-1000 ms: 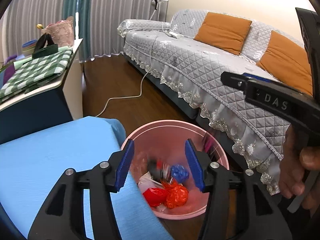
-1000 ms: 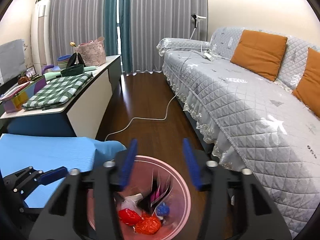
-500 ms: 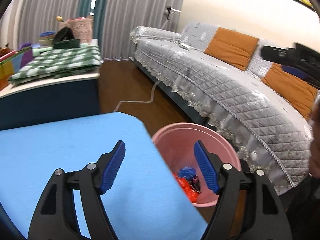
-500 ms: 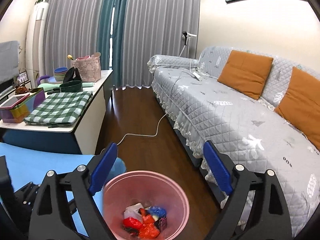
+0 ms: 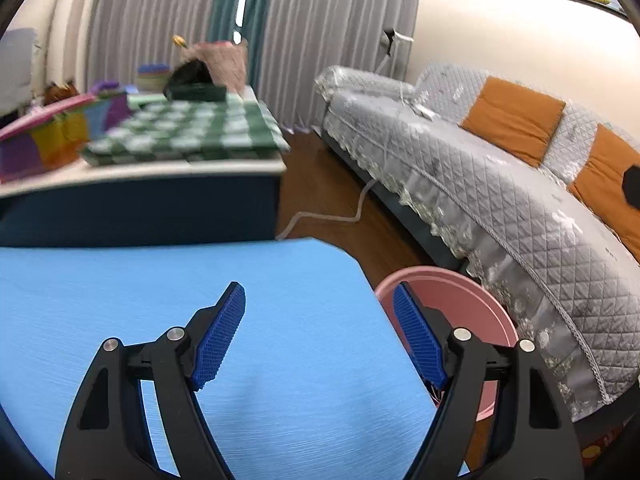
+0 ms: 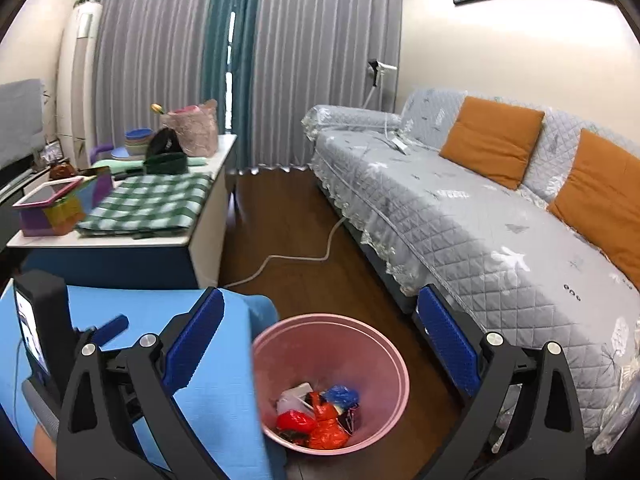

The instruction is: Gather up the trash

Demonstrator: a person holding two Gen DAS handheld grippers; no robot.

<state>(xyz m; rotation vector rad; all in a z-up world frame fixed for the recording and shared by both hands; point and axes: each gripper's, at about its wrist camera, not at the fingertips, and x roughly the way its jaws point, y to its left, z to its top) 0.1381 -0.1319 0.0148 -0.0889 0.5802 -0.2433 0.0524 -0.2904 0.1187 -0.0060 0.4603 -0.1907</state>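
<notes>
Right tongs (image 6: pixel 320 344) hang above the pink bin (image 6: pixel 384 344) at the bottom centre of the frame, jaws opening wide with nothing between them. Down in the bin lies the trash (image 6: pixel 316 416) — red, orange and blue wrappers heaped on its floor. Left tongs (image 5: pixel 320 336) sit over the blue worktop (image 5: pixel 120 288) in the lower half of their own view, jaws opening too and empty — the bin's rim (image 5: pixel 472 292) peeks out at lower right, just beside the grey sofa (image 5: pixel 500 200).
</notes>
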